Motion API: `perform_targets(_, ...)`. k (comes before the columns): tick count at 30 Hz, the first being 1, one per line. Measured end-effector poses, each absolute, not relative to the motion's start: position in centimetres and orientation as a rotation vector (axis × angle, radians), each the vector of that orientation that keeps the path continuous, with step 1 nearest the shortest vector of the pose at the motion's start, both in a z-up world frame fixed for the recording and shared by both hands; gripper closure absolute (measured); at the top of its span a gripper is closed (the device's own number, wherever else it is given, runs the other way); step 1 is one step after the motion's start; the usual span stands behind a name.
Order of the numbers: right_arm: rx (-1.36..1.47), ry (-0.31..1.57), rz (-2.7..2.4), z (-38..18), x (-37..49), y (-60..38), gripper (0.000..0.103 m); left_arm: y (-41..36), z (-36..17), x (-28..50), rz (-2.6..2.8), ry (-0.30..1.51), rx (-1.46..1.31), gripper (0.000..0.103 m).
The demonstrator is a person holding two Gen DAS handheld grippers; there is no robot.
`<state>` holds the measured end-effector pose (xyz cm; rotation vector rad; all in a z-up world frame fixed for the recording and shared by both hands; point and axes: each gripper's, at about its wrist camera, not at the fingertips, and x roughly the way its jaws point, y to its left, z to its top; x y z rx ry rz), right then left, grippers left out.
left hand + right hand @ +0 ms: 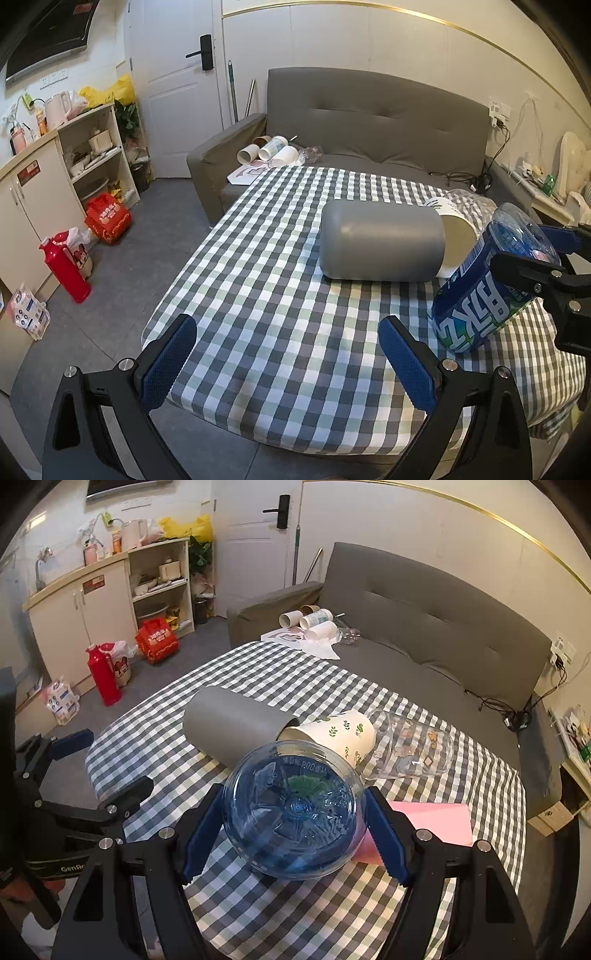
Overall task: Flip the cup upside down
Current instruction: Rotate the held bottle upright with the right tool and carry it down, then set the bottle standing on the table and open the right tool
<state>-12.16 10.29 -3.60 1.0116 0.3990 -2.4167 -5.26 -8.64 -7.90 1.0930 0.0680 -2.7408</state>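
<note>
- Left wrist view: the left gripper [288, 354] hangs wide open over the checked cloth [258, 295] with nothing between its blue pads.
- At the right edge of this view the right gripper [532, 266] holds the blue cup [487, 291] (a clear blue plastic thing with a printed wrap), tilted, its lower end near the cloth; I cannot tell whether it touches.
- Beyond it lie a grey cup [380, 240] and a paper cup [456, 240] on their sides, close together.
- Right wrist view: the right gripper [293, 836] is closed on the blue cup [293, 808], one pad on each side of the wall, its moulded base facing the camera.
- It looks light and thin-walled, so I judge it will flex if squeezed hard, and the smooth plastic may slip; a hold across the middle of the body, as now, seems best.
- Behind it lie the grey cup [232, 729], the paper cup [332, 734] and a clear glass [410, 746]; a pink sheet [432, 821] sits to the right.
</note>
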Motion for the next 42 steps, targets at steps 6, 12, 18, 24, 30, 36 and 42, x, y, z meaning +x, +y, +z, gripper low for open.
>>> perform_targets(6,1.015,0.356,-2.420,-3.3,-12.3,11.0,0.028,-8.6,-7.8,-5.3,-2.742,0.071,1.094,0.001)
perform_targets(12,1.006,0.354,-2.422,-3.0,-12.0,11.2,0.020,-8.4,-7.5,-5.1,-2.743,0.058,1.088,0.001)
perform_targets(18,0.973,0.342,-2.434,-2.1,-11.1,11.4,0.018,-8.0,-6.6,-4.5,-2.748,0.025,1.065,0.001)
perform_targets(24,0.887,0.277,-2.489,0.4,-9.8,13.0,0.013,-6.8,-4.7,-3.6,-2.795,-0.007,1.015,0.001)
perform_targets(30,0.818,0.221,-2.585,3.1,-8.1,16.2,0.011,-5.1,-1.7,-2.3,-2.898,-0.017,0.911,0.001)
perform_targets(36,0.758,0.151,-2.675,5.4,-6.2,20.2,0.008,-2.9,1.2,-1.1,-2.991,-0.065,0.791,0.000)
perform_targets(42,0.696,0.130,-2.729,6.0,-4.2,22.6,0.000,-1.7,1.9,-0.3,-3.036,-0.053,0.735,0.000)
